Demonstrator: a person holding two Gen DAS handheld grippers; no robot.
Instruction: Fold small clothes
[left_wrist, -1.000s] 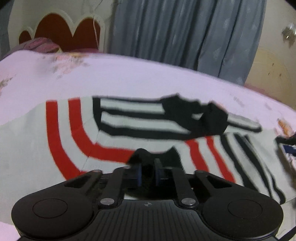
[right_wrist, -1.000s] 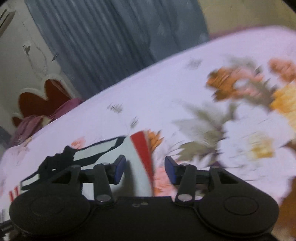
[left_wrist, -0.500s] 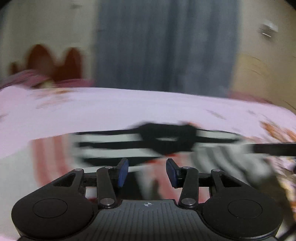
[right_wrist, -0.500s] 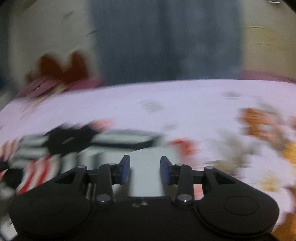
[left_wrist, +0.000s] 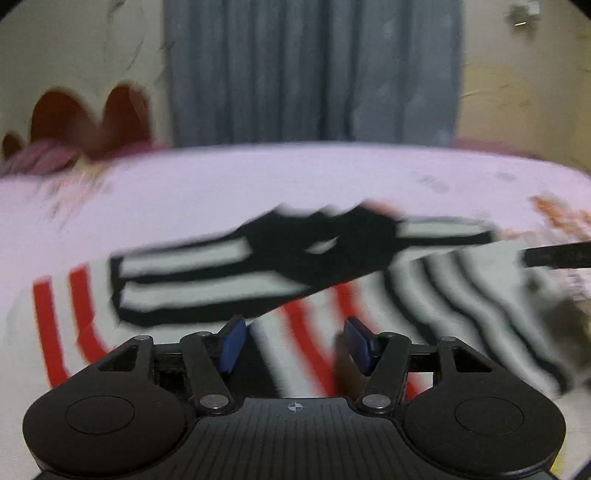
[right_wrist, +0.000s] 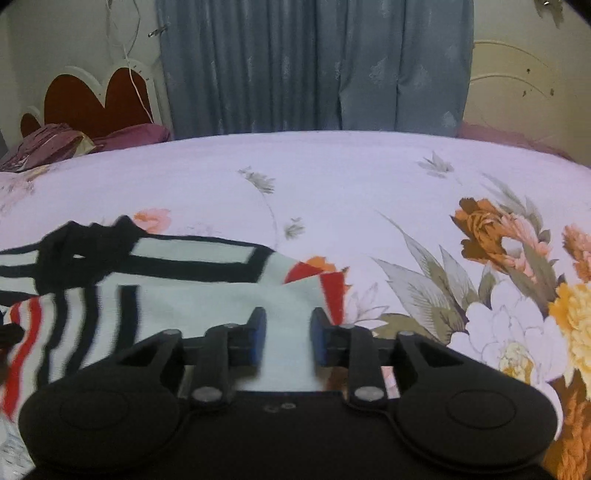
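Shirt (left_wrist: 207, 291) lies flat on the bed (right_wrist: 332, 173), mid-frame in both views, black collar and striped sleeve folded across its upper part. Left gripper (left_wrist: 295, 345) low centre, jaws opening, nothing pinched; red-striped cloth lies below the gap. Right gripper (right_wrist: 286, 338) low centre over the shirt's pale right edge, jaws closing slightly, pads clear of cloth. Likely both freed for the next fold.

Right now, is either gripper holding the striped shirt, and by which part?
Neither. The left gripper is opening and the right gripper closing, both over the striped shirt with pads clear of the cloth.
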